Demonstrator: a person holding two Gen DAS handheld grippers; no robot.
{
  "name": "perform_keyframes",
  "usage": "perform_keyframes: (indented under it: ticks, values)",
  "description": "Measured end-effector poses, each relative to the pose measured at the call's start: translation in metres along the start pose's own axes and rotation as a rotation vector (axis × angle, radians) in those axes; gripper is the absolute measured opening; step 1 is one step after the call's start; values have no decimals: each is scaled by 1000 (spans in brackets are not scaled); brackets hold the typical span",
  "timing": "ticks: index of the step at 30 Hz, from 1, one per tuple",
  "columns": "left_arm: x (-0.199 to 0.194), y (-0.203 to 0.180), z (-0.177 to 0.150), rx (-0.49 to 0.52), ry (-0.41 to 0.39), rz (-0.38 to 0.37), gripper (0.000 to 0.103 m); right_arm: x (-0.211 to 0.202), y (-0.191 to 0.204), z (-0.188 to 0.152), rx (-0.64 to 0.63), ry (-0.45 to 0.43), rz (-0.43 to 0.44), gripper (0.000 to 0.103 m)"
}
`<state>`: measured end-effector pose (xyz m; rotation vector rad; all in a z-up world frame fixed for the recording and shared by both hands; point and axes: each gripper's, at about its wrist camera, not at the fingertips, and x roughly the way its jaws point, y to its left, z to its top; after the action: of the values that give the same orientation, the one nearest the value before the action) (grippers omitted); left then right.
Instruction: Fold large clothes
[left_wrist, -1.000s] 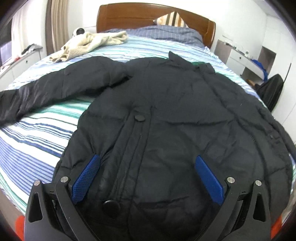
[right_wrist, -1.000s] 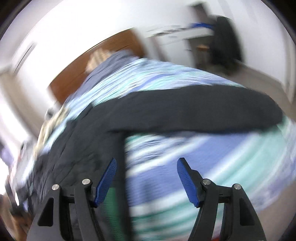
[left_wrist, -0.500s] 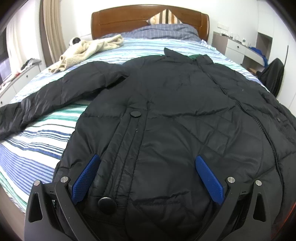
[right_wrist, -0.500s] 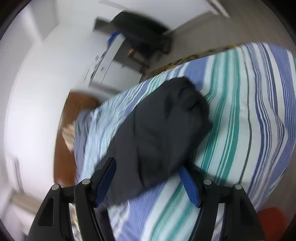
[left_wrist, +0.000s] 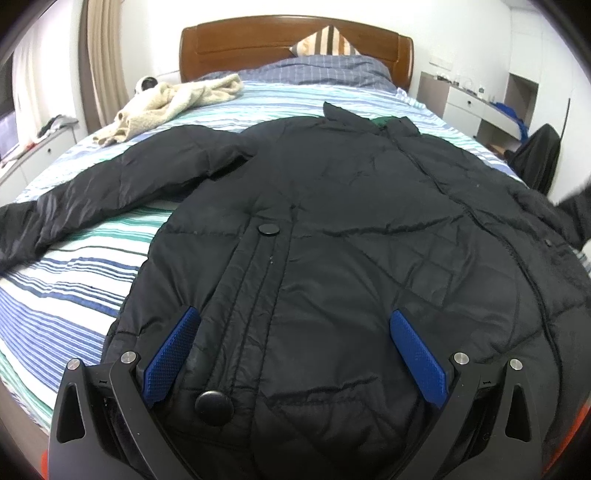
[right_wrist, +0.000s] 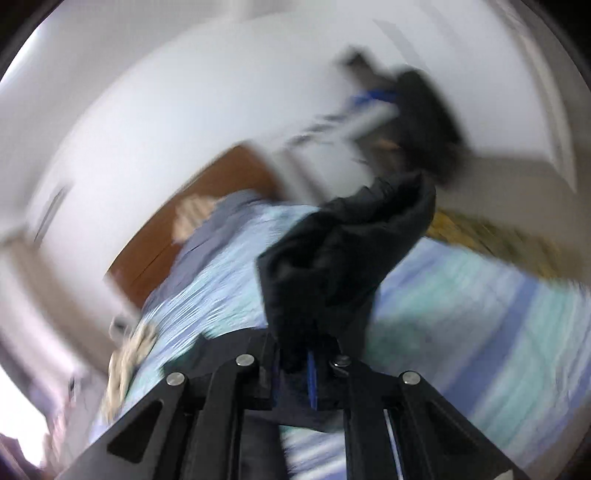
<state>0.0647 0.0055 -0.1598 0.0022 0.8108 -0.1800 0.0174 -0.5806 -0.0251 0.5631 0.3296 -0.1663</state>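
Observation:
A large black padded jacket (left_wrist: 332, 229) lies front-up on the striped bed (left_wrist: 66, 288), collar toward the headboard. Its left sleeve (left_wrist: 103, 192) is spread out to the left. My left gripper (left_wrist: 291, 350) is open and empty, hovering over the jacket's hem near a round button (left_wrist: 209, 403). My right gripper (right_wrist: 301, 363) is shut on the cuff of the jacket's right sleeve (right_wrist: 343, 258) and holds it up off the bed; this view is blurred by motion. The lifted sleeve also shows at the right edge of the left wrist view (left_wrist: 576, 210).
A cream blanket (left_wrist: 170, 103) lies at the bed's far left. A striped pillow (left_wrist: 325, 40) leans on the wooden headboard (left_wrist: 258, 40). A white nightstand (left_wrist: 461, 107) and a dark bag (left_wrist: 539, 155) stand right of the bed.
My right gripper went from open over the right sleeve cuff to shut on it and has lifted it. My left gripper stays open over the hem, nearly still.

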Motion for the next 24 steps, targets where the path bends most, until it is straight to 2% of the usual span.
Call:
perform_keyframes:
  ticks: [2,4,7,11,16,17,18,19,20,21,24]
  values:
    - [-5,3,1,-15,8,-22,103,11,63,-4,-144,22,85,11]
    - [-16,11,3,-57,8,-60,103,24,107,-14,-245,52,150,11]
    - [-31,23,4,-122,8,-91,102,51,176,-55,-403,119,240,11]
    - [-47,35,2,-151,3,-83,102,89,220,-118,-457,254,329,10]
    - [-65,46,-11,-148,-7,-36,102,118,250,-198,-502,400,359,11]
    - [-67,49,-14,-155,-6,-43,102,118,251,-210,-495,431,362,15]
    - [-69,52,-16,-168,-11,-62,102,125,253,-228,-480,499,369,25]
    - [-71,56,-18,-188,-19,-88,102,131,252,-238,-456,564,389,40]
    - [-72,59,-18,-207,-25,-112,102,131,250,-252,-433,610,410,80]
    - [-72,61,-17,-225,-28,-132,102,127,249,-261,-416,629,434,97]
    - [-72,60,-7,-244,-34,-194,102,95,243,-270,-407,633,482,97]
